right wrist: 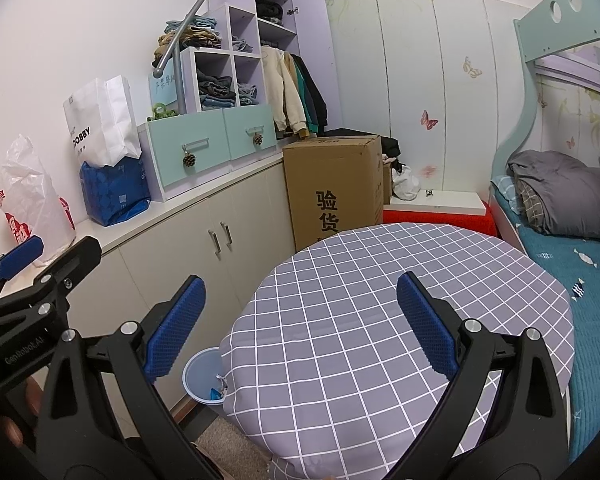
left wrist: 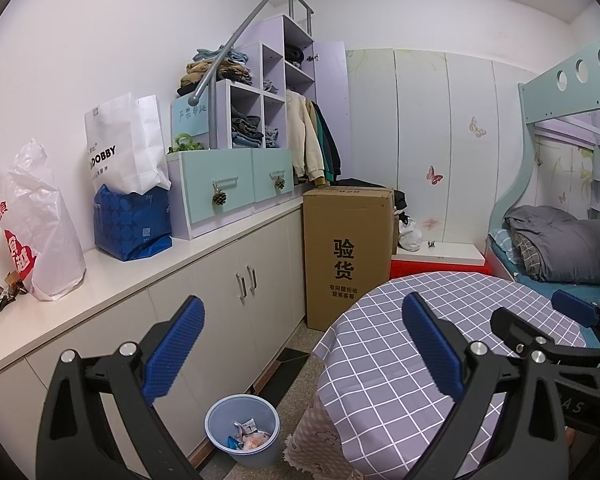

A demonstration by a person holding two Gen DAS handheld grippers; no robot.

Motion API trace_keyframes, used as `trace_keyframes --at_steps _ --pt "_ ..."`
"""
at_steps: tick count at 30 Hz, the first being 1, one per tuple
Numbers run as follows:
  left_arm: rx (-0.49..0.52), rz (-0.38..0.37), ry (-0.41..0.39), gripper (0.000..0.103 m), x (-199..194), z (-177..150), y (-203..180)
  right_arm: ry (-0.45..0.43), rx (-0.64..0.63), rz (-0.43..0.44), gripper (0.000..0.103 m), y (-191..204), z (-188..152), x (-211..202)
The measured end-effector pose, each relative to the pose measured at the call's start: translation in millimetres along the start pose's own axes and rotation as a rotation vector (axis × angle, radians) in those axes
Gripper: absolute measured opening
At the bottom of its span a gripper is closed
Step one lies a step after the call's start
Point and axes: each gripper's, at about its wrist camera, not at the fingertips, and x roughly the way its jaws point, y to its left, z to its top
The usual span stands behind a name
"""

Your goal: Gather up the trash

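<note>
Hovering above the checked tabletop [right wrist: 380,300], both tools, left tool [left wrist: 300,356] and right tool [right wrist: 300,328], are held wide and empty. Wrappers [left wrist: 249,437], judged light and crumply, lie in the bin [left wrist: 242,424] below the left tool; loose edges would be pinched.

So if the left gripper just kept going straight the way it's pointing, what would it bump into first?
Probably the tall brown cardboard box standing past the open left gripper, though depth is hard to judge; it might clip the checked grey tablecloth's edge first.
</note>
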Motion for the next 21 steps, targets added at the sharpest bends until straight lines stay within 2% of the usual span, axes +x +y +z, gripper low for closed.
trace_keyframes --at_steps 12,21 --pt "0.010 -0.007 0.007 0.097 0.2 -1.7 1.9 0.010 0.001 -0.001 0.094 -3.7 -7.6 1.7" --pt "0.018 -0.004 0.060 0.097 22.1 -0.1 0.0 0.043 0.009 -0.003 0.094 -18.4 -11.6 14.2"
